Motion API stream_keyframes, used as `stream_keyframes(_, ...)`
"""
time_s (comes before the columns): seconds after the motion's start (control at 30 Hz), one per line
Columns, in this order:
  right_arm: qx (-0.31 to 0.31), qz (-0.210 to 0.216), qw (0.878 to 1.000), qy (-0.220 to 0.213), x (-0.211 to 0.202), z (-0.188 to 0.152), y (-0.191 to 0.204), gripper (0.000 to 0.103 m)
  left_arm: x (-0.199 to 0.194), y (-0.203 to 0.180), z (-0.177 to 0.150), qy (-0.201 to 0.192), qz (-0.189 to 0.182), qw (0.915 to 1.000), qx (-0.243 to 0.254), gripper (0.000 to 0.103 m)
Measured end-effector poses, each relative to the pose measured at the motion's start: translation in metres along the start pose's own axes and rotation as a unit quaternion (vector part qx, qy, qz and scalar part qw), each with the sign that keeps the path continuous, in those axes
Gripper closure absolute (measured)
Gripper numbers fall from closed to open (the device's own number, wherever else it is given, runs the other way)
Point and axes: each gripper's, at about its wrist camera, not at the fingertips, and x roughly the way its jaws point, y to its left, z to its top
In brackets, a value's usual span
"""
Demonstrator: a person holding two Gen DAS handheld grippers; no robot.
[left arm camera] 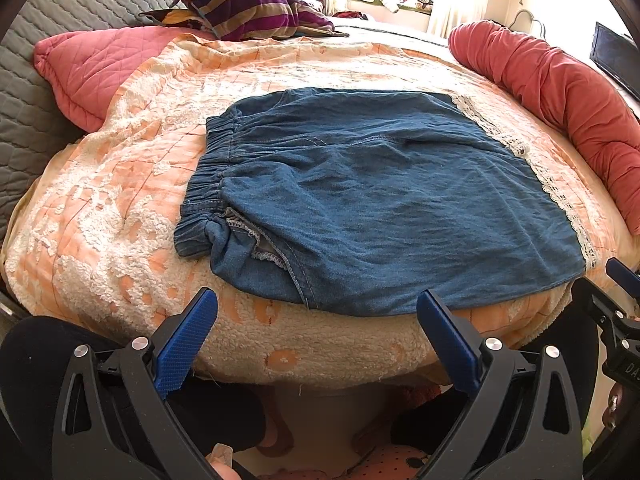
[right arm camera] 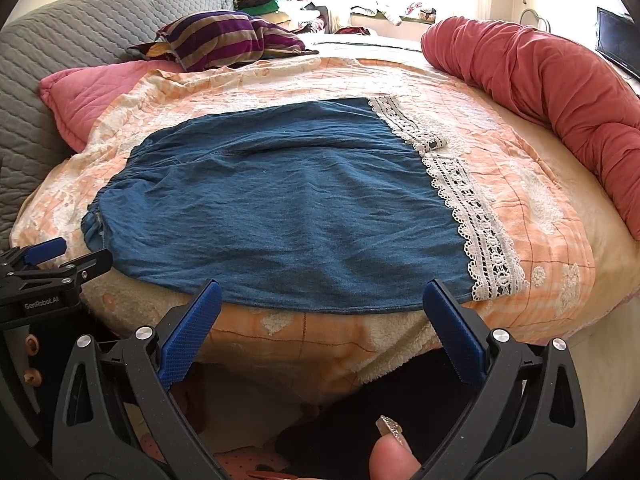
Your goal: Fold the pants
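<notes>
Blue denim pants (left arm camera: 380, 200) lie flat on an orange and white blanket (left arm camera: 120, 200), elastic waistband (left arm camera: 208, 172) to the left, white lace hem (left arm camera: 560, 184) to the right. They also show in the right wrist view (right arm camera: 280, 208), with the lace hem (right arm camera: 476, 216) at the right. My left gripper (left arm camera: 318, 308) is open and empty, just short of the pants' near edge. My right gripper (right arm camera: 322, 300) is open and empty at the near edge, towards the hem. Each gripper shows at the edge of the other's view: the right gripper (left arm camera: 616, 300), the left gripper (right arm camera: 48, 264).
A rolled red quilt (left arm camera: 560, 92) lies along the right side. A pink pillow (left arm camera: 92, 68) and a striped pillow (left arm camera: 248, 8) sit at the back left, by a grey quilted headboard (left arm camera: 60, 20). The blanket's front edge (left arm camera: 320, 352) drops off below the grippers.
</notes>
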Motion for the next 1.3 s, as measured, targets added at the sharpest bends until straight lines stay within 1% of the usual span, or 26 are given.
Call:
stream_keyframes(1.07, -0.003, 0.000, 1.000, 0.001, 0.001, 0.001, 0.001, 0.008, 0.001, 0.002, 0.002, 0.001, 0.001, 1.0000, 0.001, 0.004)
stream_keyframes(1.3, -0.011, 0.007, 1.000, 0.002, 0.008, 0.012, 0.003, 0.008, 0.004, 0.005, 0.011, -0.003, -0.001, 1.0000, 0.005, 0.004)
